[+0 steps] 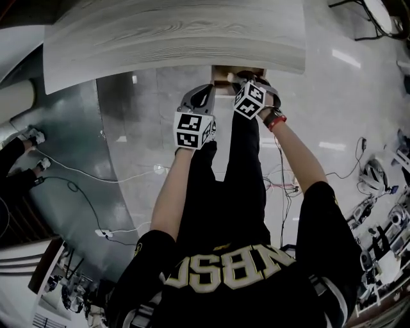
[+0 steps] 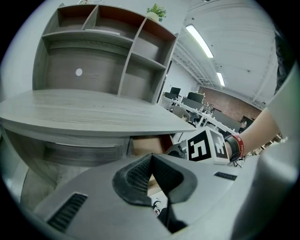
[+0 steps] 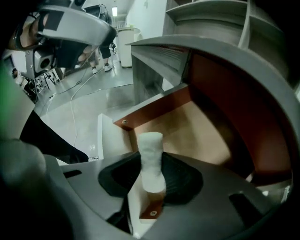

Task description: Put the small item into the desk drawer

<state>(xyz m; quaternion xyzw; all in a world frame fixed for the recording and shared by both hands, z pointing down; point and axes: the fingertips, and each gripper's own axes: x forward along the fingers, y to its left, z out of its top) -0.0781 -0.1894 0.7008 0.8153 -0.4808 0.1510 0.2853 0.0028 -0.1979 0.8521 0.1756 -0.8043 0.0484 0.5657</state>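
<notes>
The small item is a white, soft-looking cylinder (image 3: 150, 157). My right gripper (image 3: 151, 174) is shut on it and holds it upright above the open desk drawer (image 3: 157, 108), which has red-brown walls and a light brown bottom. From the head view, the drawer (image 1: 223, 75) sticks out under the desk edge, and the right gripper (image 1: 251, 96) points steeply down into it. My left gripper (image 1: 200, 102) hovers just left of the drawer. In the left gripper view its pads (image 2: 140, 176) meet at the tips with nothing between them, and the drawer (image 2: 147, 144) and the right gripper's marker cube (image 2: 205, 146) lie ahead.
The grey wood desktop (image 1: 173, 32) overhangs the drawer. A shelf unit (image 2: 108, 47) with a small plant (image 2: 156, 10) stands at the back of the desk. Cables (image 1: 83, 176) run over the glossy floor at the left, near another person's sleeve (image 1: 11, 157).
</notes>
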